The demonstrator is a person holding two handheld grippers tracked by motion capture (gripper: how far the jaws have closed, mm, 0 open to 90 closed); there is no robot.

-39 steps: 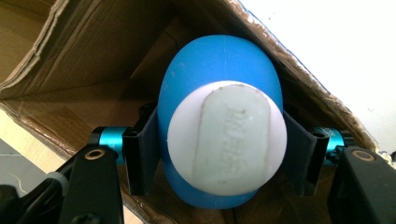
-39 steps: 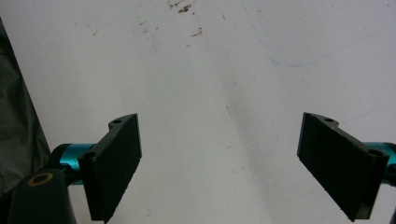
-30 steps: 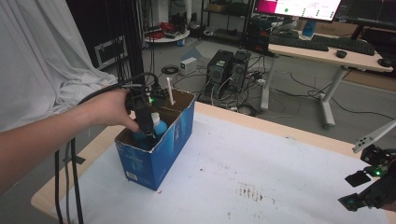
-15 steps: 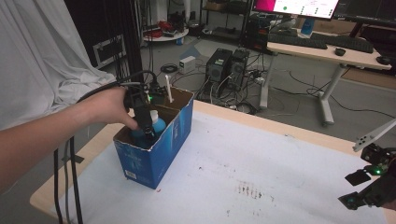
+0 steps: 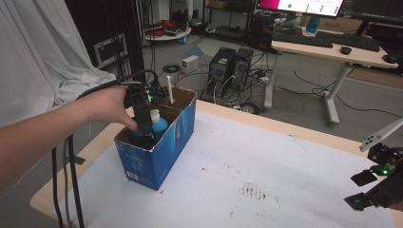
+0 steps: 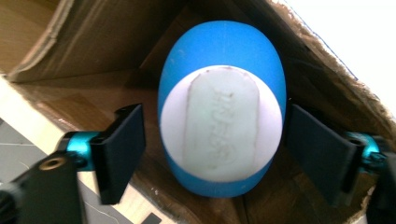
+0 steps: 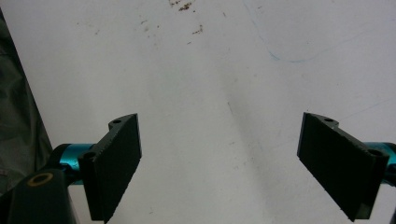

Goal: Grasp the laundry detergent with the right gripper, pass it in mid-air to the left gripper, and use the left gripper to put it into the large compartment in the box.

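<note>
A blue bottle with a white cap [image 6: 222, 116] stands inside a blue cardboard box [image 5: 164, 147] at the table's left. My left gripper [image 6: 212, 144] points down into the box with its jaws on either side of the bottle. The jaws have just been opening: a gap shows at the left jaw, and the right jaw stands at the bottle's edge without pressing. In the high view the left gripper [image 5: 145, 129] sits over the bottle [image 5: 158, 124]. My right gripper [image 5: 362, 190] hangs open above the white table top [image 7: 219, 93] at the near right, nothing between its jaws.
A white stick-like item [image 5: 169, 89] rises from the box's far compartment. The white cover [image 5: 266, 161] bears a few dark stains. Black cables hang off the left edge. Beyond the table are a desk, computer towers and a white drape.
</note>
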